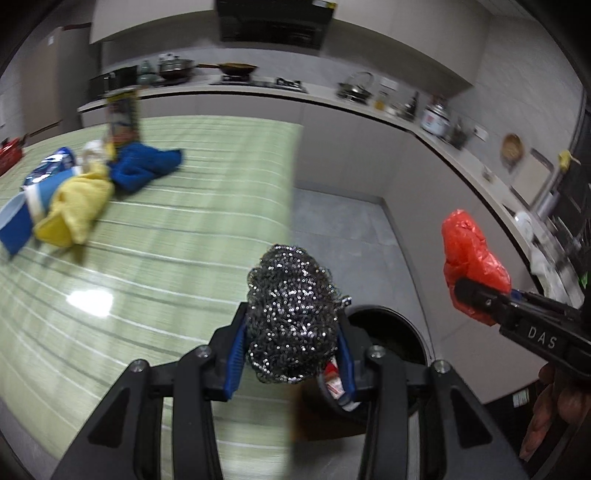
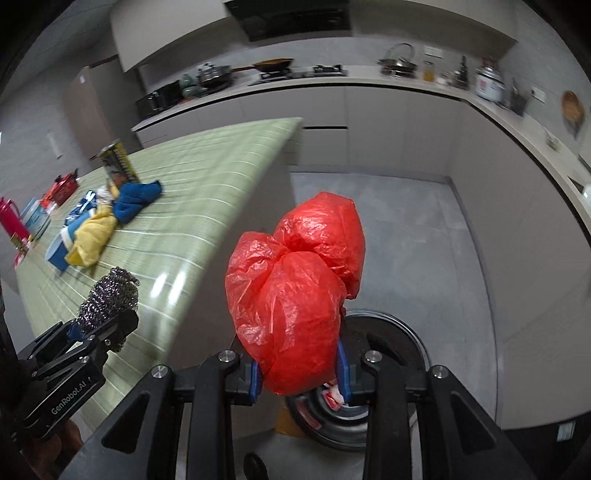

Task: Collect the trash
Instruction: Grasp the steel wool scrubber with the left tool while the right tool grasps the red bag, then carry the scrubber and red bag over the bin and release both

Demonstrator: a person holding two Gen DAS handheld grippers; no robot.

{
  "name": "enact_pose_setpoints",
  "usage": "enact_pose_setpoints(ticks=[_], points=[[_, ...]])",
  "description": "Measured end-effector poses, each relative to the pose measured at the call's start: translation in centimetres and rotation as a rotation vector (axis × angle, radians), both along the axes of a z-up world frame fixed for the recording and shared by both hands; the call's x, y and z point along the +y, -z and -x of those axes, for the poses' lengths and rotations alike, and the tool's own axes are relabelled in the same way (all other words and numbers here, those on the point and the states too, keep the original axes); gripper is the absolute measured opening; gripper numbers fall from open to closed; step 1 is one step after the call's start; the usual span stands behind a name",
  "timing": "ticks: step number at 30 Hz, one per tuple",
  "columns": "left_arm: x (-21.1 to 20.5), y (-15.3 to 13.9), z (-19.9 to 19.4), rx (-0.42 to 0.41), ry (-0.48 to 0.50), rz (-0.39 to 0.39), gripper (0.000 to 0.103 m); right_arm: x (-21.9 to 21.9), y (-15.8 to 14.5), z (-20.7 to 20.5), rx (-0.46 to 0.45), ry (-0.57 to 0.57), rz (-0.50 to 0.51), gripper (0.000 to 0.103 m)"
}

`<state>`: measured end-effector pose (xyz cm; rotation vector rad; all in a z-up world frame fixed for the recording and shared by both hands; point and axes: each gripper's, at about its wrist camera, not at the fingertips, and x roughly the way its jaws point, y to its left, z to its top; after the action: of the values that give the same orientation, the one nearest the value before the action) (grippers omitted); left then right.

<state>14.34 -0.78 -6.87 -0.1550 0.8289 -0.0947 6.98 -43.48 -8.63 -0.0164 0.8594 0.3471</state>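
Trash here is light and squashy: left tongs (image 1: 293,347) clamp a springy steel scourer (image 1: 291,314), right tongs (image 2: 299,373) clamp a crumpled plastic bag (image 2: 295,295) by its base

A green striped tablecloth (image 2: 207,206) covers the table, and at about ten o'clock on it lie a yellow cloth (image 2: 92,240) touching a blue cloth (image 2: 135,201), with a blue cup (image 2: 57,253) on its side just beside the yellow one. A printed can (image 2: 116,160) stands upright just behind the blue cloth, and a red bottle (image 2: 11,219) stands at nine o'clock near the table's far end. Along the back counter, from eleven to two o'clock, sit a lidded pot (image 2: 214,74), a frying pan (image 2: 275,65) on the gas hob (image 2: 301,74), a kettle (image 2: 397,61) and a rice cooker (image 2: 489,85), all beneath the black range hood (image 2: 291,18).
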Motion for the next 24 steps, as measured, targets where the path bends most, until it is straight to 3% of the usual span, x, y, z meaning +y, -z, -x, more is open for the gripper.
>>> enact_pose_setpoints(ticks=[8, 13, 24], points=[[-5.6, 1.5, 0.2, 0.04, 0.087, -0.012, 0.043, -5.5, 1.7, 1.1, 0.035, 0.058, 0.0, 0.033], [-8.1, 3.6, 0.4, 0.086, 0.116, -0.019, 0.043, -6.7, 2.8, 1.2, 0.055, 0.056, 0.003, 0.033], [-11.6, 9.5, -0.1, 0.212, 0.152, -0.047, 0.043, -7.6, 9.5, -0.4, 0.189, 0.041, 0.009, 0.033]])
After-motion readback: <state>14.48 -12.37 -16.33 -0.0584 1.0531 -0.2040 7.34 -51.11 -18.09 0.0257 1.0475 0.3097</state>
